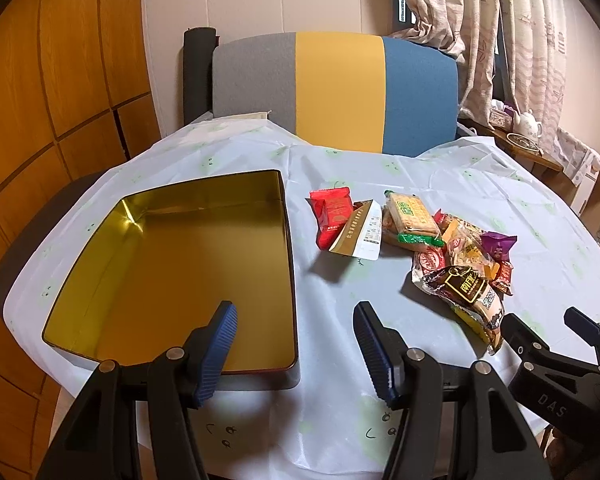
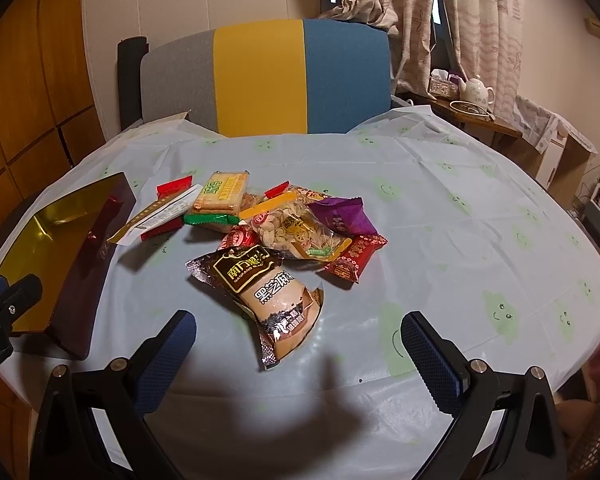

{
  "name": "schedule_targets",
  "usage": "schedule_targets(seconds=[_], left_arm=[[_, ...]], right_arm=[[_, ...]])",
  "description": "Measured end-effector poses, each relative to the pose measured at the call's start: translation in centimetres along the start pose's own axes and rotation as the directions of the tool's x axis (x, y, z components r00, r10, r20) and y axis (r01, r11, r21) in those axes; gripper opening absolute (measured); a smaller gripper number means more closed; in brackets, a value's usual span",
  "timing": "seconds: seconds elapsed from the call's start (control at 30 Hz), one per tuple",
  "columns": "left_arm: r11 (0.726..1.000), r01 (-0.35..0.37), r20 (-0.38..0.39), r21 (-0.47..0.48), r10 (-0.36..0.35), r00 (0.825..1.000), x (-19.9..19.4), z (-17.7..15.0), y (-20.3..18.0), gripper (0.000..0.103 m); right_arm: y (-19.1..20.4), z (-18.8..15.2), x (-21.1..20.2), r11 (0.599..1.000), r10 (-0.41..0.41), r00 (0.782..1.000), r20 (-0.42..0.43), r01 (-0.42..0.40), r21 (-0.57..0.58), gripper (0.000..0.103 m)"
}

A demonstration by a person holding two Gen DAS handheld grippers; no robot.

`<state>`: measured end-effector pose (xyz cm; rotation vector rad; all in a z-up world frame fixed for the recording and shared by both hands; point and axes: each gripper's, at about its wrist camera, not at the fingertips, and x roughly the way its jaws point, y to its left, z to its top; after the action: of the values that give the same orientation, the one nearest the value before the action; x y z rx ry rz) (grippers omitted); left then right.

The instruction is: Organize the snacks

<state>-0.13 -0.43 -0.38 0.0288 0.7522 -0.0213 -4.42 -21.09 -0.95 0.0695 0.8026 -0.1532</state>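
Note:
An open, empty gold tin (image 1: 172, 272) sits on the left of the table. To its right lies a pile of snacks: a red packet (image 1: 332, 216), a green-edged cracker pack (image 1: 410, 216), a peanut bag (image 2: 296, 232), a purple packet (image 2: 340, 216) and a brown sesame pack (image 2: 272, 296) nearest me. My left gripper (image 1: 294, 308) hangs open over the tin's near right corner, holding nothing. My right gripper (image 2: 296, 318) stands wide open, and the brown pack's near end lies between its fingertips without touching them.
A chair with a grey, yellow and blue back (image 1: 340, 88) stands behind the table. A pale tablecloth (image 2: 460, 220) covers the top. There is a wooden cabinet (image 1: 40, 100) on the left, and curtains and a side table with a teapot (image 1: 530, 122) on the right.

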Motion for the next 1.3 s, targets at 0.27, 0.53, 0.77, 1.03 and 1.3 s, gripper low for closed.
schedule_targets(seconds=[0.27, 0.53, 0.77, 1.03, 1.3], left_arm=[[1.000, 0.007, -0.009, 0.005, -0.007, 1.000, 0.13, 0.01, -0.22, 0.062], [1.000, 0.022, -0.015, 0.009, -0.022, 1.000, 0.07, 0.01, -0.30, 0.061], [1.000, 0.028, -0.016, 0.012, -0.028, 0.999, -0.03, -0.01, -0.36, 0.062], [0.999, 0.051, -0.019, 0.005, -0.051, 0.999, -0.08, 0.02, -0.29, 0.062], [0.993, 0.114, -0.028, -0.016, -0.114, 0.993, 0.06, 0.03, -0.07, 0.062]], right_arm=[[-0.36, -0.18, 0.20, 1.000, 0.007, 1.000, -0.007, -0.007, 0.010, 0.103], [-0.54, -0.23, 0.34, 1.000, 0.013, 1.000, -0.010, -0.013, 0.016, 0.103], [-0.58, -0.23, 0.33, 1.000, 0.014, 1.000, -0.010, -0.014, 0.018, 0.103], [-0.59, -0.26, 0.31, 1.000, 0.013, 1.000, -0.007, -0.013, 0.016, 0.103], [-0.57, -0.29, 0.28, 1.000, 0.013, 1.000, -0.010, -0.013, 0.016, 0.103]])
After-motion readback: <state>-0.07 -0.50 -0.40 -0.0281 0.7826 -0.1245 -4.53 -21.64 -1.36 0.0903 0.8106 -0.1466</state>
